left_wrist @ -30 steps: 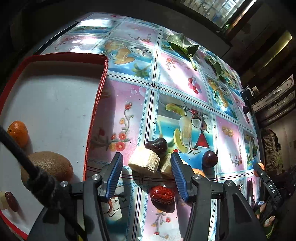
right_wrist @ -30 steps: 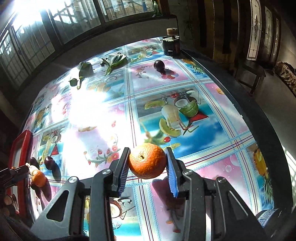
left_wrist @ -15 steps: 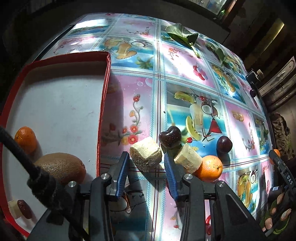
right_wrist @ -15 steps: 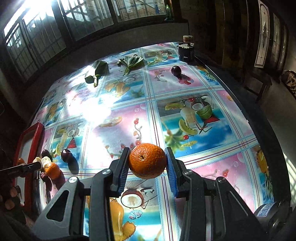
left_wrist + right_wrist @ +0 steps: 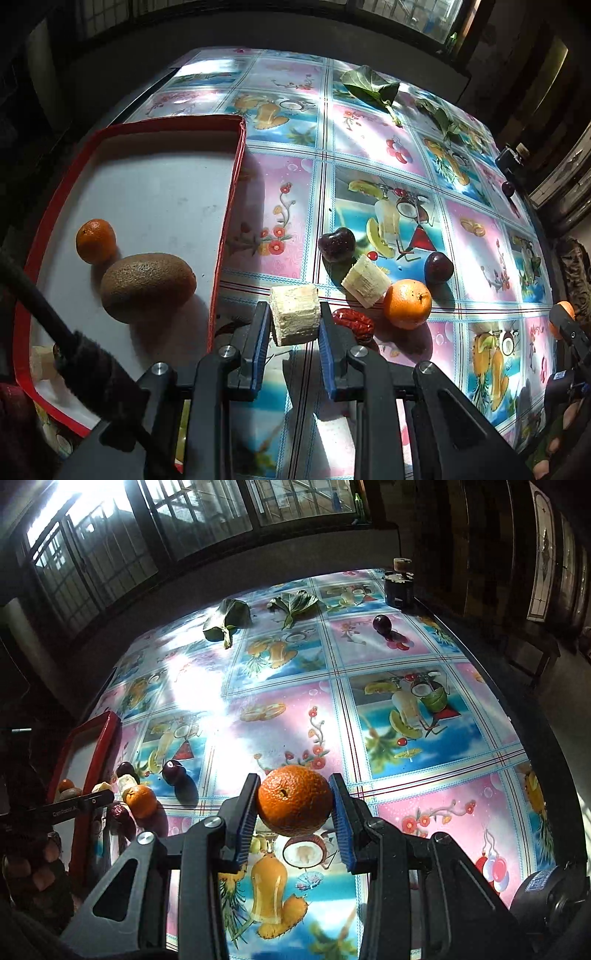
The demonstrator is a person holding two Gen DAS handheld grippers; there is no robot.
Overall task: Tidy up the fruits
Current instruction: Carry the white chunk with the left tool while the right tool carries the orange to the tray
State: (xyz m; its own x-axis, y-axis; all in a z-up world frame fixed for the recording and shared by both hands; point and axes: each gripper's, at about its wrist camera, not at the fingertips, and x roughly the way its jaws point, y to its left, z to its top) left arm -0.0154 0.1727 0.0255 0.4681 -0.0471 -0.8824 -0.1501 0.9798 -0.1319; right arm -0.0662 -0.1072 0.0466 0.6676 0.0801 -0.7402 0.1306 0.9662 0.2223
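My left gripper (image 5: 293, 326) is shut on a pale sugarcane chunk (image 5: 294, 314), held just above the table right of the red-rimmed tray (image 5: 227, 206). The tray holds a small orange (image 5: 96, 240), a kiwi (image 5: 147, 286) and a pale piece (image 5: 40, 363) at its near edge. On the table lie a second sugarcane chunk (image 5: 365, 281), an orange (image 5: 407, 303), a red date (image 5: 352, 320) and two dark plums (image 5: 337, 244) (image 5: 438, 267). My right gripper (image 5: 294, 810) is shut on an orange (image 5: 294, 799), above the table.
Green leaves (image 5: 226, 622) (image 5: 293, 603) lie at the far side of the fruit-print tablecloth. Another dark plum (image 5: 381, 623) and a dark jar (image 5: 398, 589) stand at the far right. The table edge runs along the right (image 5: 546, 738).
My left gripper closed on the sugarcane chunk and lifted it toward me. My right gripper kept its orange and moved left and back over the table.
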